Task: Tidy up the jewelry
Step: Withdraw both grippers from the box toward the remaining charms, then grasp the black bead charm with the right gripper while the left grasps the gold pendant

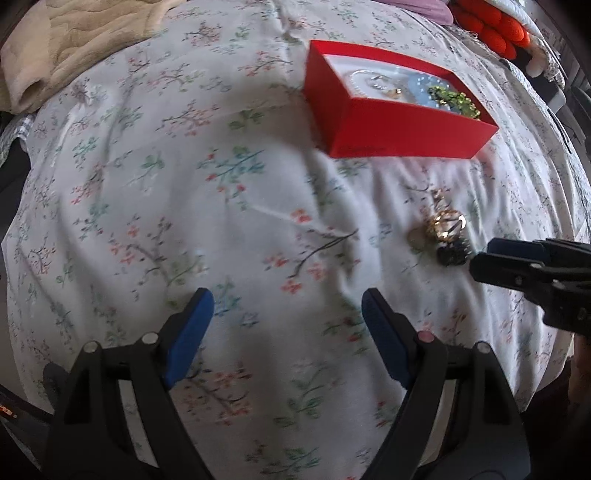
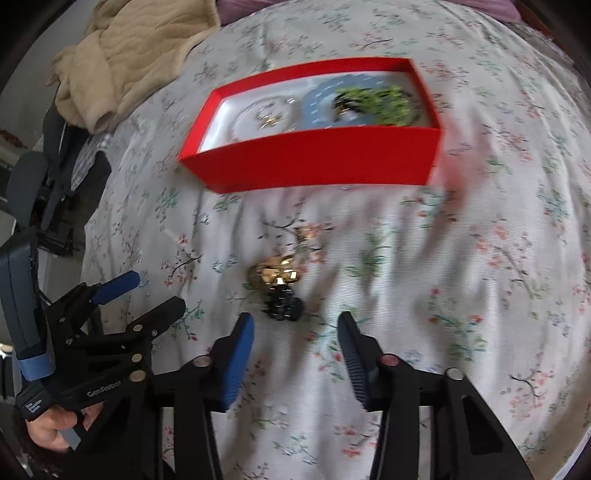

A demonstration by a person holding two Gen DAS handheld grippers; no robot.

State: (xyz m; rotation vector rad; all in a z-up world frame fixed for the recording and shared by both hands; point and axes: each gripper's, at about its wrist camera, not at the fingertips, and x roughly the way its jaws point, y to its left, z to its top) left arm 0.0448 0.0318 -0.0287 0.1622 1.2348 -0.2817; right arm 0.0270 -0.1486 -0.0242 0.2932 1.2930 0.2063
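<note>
A red box (image 1: 399,129) (image 2: 314,158) lies open on the floral bedsheet (image 1: 221,221). Inside it are a pearl-like strand, a blue piece and green beads (image 2: 384,101). In front of the box is a small loose heap: a gold piece (image 2: 277,275) (image 1: 445,223) and a black beaded piece (image 2: 282,306) (image 1: 452,254). My right gripper (image 2: 295,321) (image 1: 482,256) points down just short of the black piece, with its jaws apart and nothing between the pads. My left gripper (image 1: 288,306) (image 2: 151,293) is wide open over bare sheet, to the left of the heap.
A beige quilted blanket (image 1: 74,48) (image 2: 140,55) is bunched at the far left of the bed. Orange knitted fabric (image 1: 491,26) lies at the far right corner. A dark chair (image 2: 37,192) stands off the bed's left edge. A hand (image 2: 51,428) holds the left gripper.
</note>
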